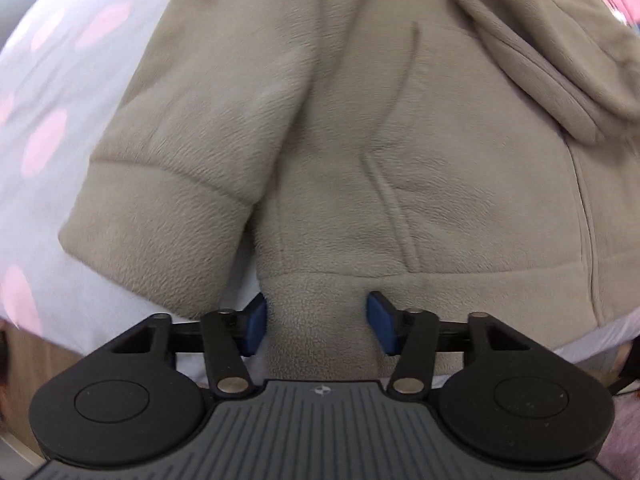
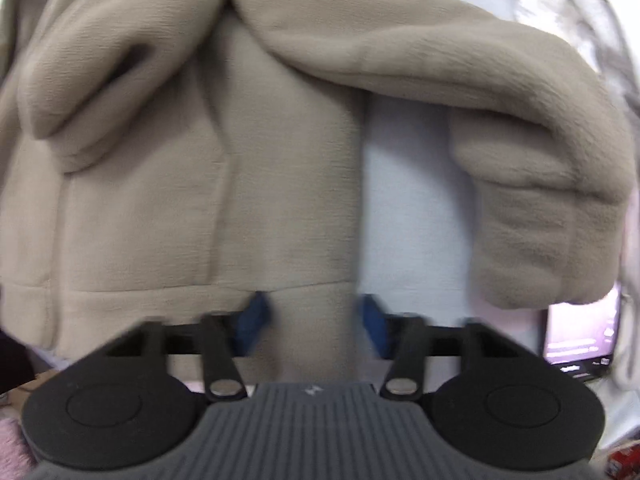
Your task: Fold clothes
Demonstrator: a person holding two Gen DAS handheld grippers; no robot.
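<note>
A beige fleece jacket (image 1: pixel 360 140) lies front up on a white sheet with pink dots (image 1: pixel 52 132). Its sleeves are folded inward: one cuff (image 1: pixel 160 220) shows in the left wrist view and the other cuff (image 2: pixel 540 232) in the right wrist view. My left gripper (image 1: pixel 318 322) points down at the bottom hem near the left corner, and its blue pads (image 1: pixel 256 326) press a bunch of hem fabric between them. My right gripper (image 2: pixel 310 320) is at the hem's right corner (image 2: pixel 312 308), with its blue pads (image 2: pixel 252 322) closed against the band of fleece.
The bed's edge runs just below the hem, with a wooden floor (image 1: pixel 24 344) beyond it. A lit screen (image 2: pixel 580 332) sits at the lower right. Pale crumpled fabric (image 2: pixel 580 8) lies at the upper right, and pink fluffy cloth (image 2: pixel 12 444) is at the lower left.
</note>
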